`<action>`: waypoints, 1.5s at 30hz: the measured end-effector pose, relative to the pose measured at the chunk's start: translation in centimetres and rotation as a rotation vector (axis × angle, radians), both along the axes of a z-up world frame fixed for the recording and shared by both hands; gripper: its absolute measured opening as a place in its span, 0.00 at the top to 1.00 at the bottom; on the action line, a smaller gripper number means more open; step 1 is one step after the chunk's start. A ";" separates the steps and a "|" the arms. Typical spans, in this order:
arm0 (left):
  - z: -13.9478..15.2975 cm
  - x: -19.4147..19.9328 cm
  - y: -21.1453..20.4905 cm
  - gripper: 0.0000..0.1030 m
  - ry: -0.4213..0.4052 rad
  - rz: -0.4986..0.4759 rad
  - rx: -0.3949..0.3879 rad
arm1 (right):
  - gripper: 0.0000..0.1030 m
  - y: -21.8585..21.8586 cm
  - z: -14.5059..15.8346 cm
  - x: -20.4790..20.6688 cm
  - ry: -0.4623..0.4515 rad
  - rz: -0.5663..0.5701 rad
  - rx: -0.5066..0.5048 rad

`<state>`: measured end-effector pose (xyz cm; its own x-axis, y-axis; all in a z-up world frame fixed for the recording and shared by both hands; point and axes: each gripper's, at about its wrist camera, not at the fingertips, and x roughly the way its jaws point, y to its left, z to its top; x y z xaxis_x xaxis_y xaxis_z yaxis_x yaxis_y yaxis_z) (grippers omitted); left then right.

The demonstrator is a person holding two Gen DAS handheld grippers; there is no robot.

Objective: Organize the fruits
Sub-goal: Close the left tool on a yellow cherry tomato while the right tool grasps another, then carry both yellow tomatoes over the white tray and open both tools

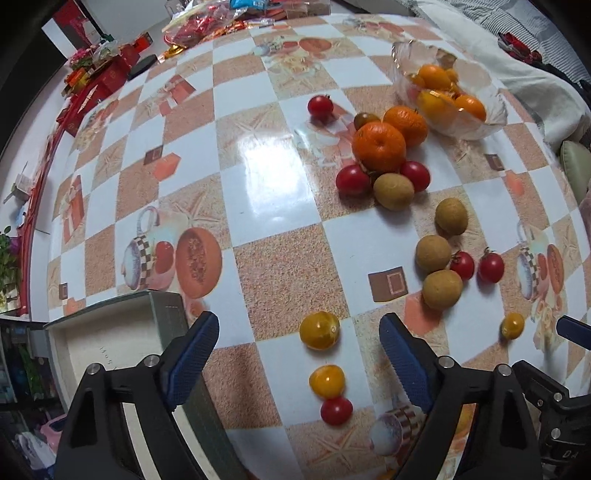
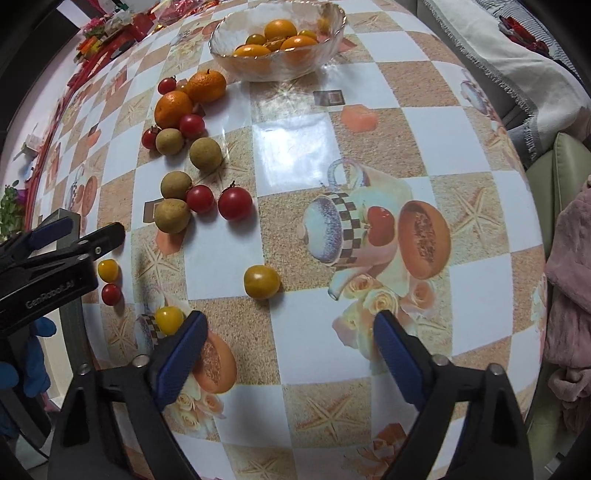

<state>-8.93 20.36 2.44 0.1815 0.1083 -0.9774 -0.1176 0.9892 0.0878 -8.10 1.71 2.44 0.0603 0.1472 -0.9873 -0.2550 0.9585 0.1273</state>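
A glass bowl (image 1: 491, 120) (image 2: 332, 22) with oranges and yellow tomatoes stands at the table's far side. Two tangerines (image 1: 378, 146) (image 2: 173, 109), several brown longans (image 1: 441, 288) (image 2: 205, 154), red cherry tomatoes (image 1: 490, 266) (image 2: 235, 203) and yellow tomatoes (image 1: 319, 329) (image 2: 261, 281) lie loose on the checked tablecloth. My left gripper (image 1: 297, 334) is open and empty, a yellow tomato just ahead between its fingers. My right gripper (image 2: 288, 332) is open and empty, a yellow tomato (image 2: 169, 319) by its left finger.
A white open box (image 1: 107, 343) sits at the table's near left edge. Red gift boxes and packets (image 1: 99, 79) crowd the far left corner. A sofa with a white throw (image 2: 517, 74) runs along the right. The left gripper's body (image 2: 48, 269) shows at the right view's left edge.
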 end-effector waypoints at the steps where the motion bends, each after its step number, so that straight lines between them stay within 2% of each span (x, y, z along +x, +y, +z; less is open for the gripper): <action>1: -0.3 0.1 0.0 0.12 0.004 0.002 -0.002 | 0.14 0.2 -0.3 0.1 0.003 0.003 -0.001; 3: -0.9 0.3 0.0 0.12 0.010 0.002 0.001 | 0.21 0.5 -0.7 0.3 0.004 0.011 0.001; 5: -1.3 0.5 0.1 0.22 0.014 0.003 0.004 | 0.28 0.9 -1.1 0.5 0.008 0.021 0.008; 9: -1.5 0.8 0.2 0.26 0.003 0.020 -0.024 | 0.33 2.7 -1.5 0.5 -0.017 0.067 -0.020; 11: -1.4 1.1 -0.1 0.42 -0.003 0.019 -0.051 | 0.48 3.5 -1.5 0.3 -0.031 0.098 -0.049; 12: -1.4 0.9 -0.4 0.47 -0.005 0.016 -0.058 | 0.54 3.9 -1.5 0.0 -0.039 0.115 -0.076; 14: -1.3 0.8 -1.0 0.66 -0.012 0.008 -0.079 | 0.78 4.5 -1.4 -0.3 -0.050 0.140 -0.096; 16: -1.3 0.7 -1.5 0.79 -0.021 0.005 -0.094 | 0.78 4.7 -1.4 -0.4 -0.043 0.133 -0.079; 21: -0.8 -0.4 -1.4 0.79 -0.057 0.007 -0.179 | 0.78 2.5 -0.6 -0.5 -0.024 0.059 0.027; 32: 3.7 -4.5 1.4 0.79 -0.150 0.050 -0.224 | 0.77 1.5 2.5 -1.7 -0.022 0.058 0.119; 36: 5.4 -6.8 2.6 0.79 -0.173 0.079 -0.221 | 0.77 3.0 3.9 -2.4 -0.031 0.093 0.128; 45: 6.3 -11.6 8.5 0.79 -0.195 0.179 -0.162 | 0.77 9.4 6.0 -4.8 -0.039 0.210 0.163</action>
